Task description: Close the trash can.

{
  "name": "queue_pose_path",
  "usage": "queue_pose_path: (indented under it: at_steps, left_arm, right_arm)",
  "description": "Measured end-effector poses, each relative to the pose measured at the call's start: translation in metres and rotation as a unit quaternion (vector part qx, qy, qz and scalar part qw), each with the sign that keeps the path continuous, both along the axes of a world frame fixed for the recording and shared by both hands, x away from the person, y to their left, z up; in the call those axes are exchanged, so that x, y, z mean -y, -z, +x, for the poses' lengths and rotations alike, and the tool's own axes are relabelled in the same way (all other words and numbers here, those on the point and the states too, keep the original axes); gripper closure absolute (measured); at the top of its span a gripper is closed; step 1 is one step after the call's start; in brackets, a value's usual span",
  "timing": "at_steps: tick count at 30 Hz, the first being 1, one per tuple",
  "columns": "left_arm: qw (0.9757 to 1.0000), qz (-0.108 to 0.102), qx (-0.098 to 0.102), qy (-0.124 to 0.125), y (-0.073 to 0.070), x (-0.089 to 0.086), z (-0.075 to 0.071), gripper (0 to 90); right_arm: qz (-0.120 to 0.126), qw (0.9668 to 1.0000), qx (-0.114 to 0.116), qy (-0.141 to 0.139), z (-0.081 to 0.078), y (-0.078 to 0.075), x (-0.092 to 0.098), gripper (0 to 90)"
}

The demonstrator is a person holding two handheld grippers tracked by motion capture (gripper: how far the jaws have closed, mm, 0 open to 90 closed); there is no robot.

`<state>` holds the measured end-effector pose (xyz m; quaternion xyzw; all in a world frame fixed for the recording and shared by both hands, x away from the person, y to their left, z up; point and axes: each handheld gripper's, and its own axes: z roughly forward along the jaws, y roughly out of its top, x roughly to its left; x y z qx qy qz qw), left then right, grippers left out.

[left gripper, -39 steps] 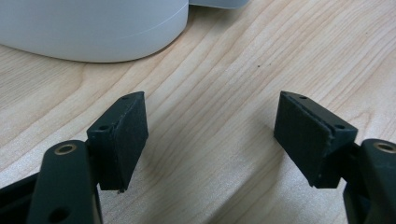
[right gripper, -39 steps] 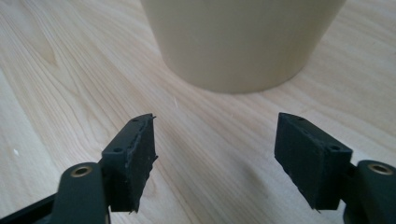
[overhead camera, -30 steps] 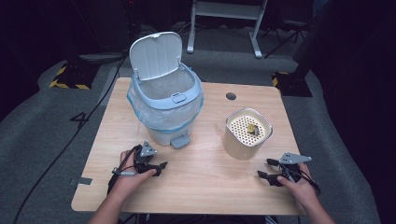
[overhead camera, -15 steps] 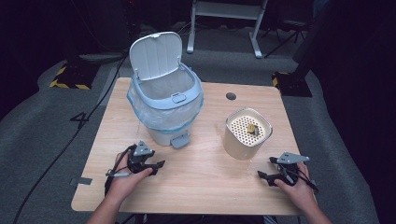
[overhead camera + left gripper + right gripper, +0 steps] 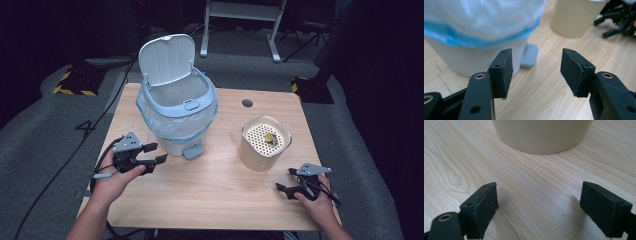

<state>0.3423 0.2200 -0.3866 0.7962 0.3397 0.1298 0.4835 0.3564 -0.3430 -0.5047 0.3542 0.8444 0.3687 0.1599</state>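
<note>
So, left gripper [image 5: 152,153] jaws apart, just closing on nothing, near bin [image 5: 175,125]; could snag liner. Right gripper [image 5: 290,179] wide apart, empty, could knock cup [image 5: 265,145].

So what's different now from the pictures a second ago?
The left gripper has lifted off the table toward the bin, its empty jaws closing a little. The right gripper opened wider, holding nothing, and stayed put. The bin, its raised lid and the cream container haven't moved.
</note>
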Motion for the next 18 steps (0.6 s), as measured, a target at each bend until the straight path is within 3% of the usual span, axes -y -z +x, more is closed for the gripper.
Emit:
queue_pose_path:
  at_steps: [5, 6, 18]
  left_arm:
    - [0.9999, -0.005, 0.012, 0.01, -0.018, -0.004, 0.004, 43.2]
    - [0.9998, -0.003, 0.015, 0.015, -0.027, -0.005, 0.006, 43.0]
    - [0.9994, -0.011, 0.031, 0.011, -0.072, -0.019, 0.023, 42.4]
  right_arm:
    - [0.0, 1.0, 0.0, 0.0, 0.0, 0.0, 0.0, 14.9]
    - [0.0, 1.0, 0.0, 0.0, 0.0, 0.0, 0.0, 14.9]
    - [0.001, 1.0, 0.0, 0.0, 0.0, 0.0, 0.0, 15.0]
